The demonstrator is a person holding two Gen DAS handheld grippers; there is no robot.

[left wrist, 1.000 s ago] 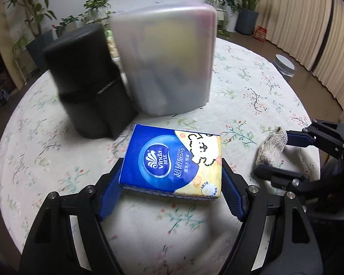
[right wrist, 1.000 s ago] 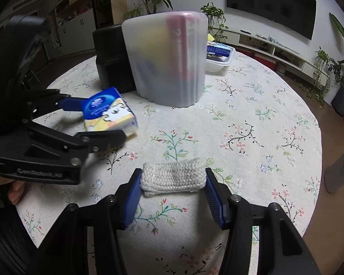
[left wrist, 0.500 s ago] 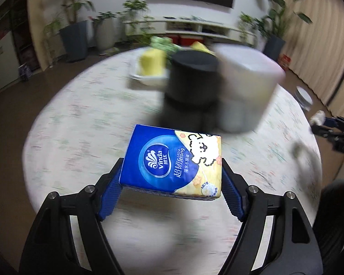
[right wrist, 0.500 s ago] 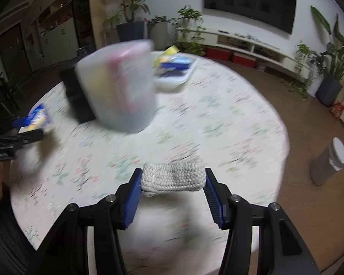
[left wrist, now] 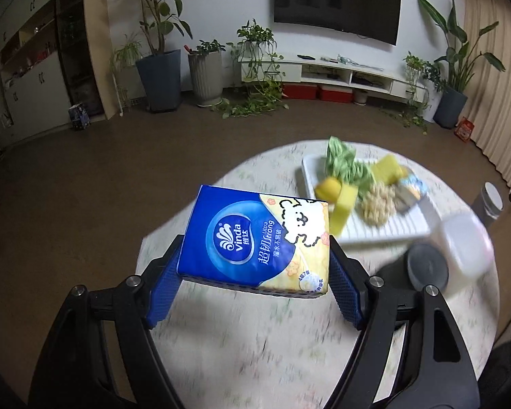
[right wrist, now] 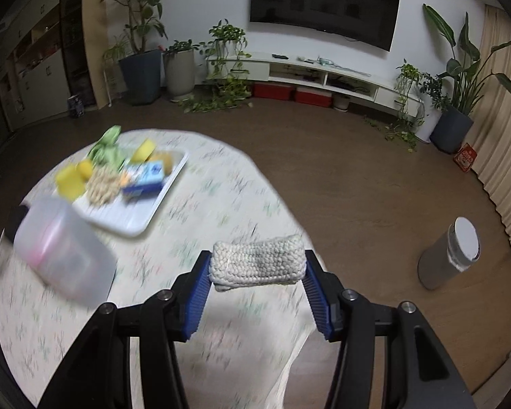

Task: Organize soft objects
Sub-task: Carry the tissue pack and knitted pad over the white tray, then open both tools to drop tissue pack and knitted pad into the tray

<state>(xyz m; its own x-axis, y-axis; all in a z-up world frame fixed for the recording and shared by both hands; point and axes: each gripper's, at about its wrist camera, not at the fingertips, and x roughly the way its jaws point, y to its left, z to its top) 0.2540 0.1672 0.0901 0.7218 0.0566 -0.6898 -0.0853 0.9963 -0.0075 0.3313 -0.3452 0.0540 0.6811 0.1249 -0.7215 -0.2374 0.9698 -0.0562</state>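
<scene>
My left gripper is shut on a blue and yellow tissue pack, held in the air above the round table. My right gripper is shut on a folded white knitted cloth, also lifted clear of the table. A white tray at the far side of the table holds several soft items: yellow sponges, a green cloth, a beige knitted piece and a blue tissue pack. The same tray shows left of centre in the right wrist view.
A frosted plastic container and a black cylinder stand on the floral tablecloth near the tray. A grey bin stands on the floor to the right. Potted plants and a TV bench line the far wall.
Both grippers have risen from the table with their loads and swung toward the far side. The tray now lies ahead and the containers have slid down and aside in both views.
</scene>
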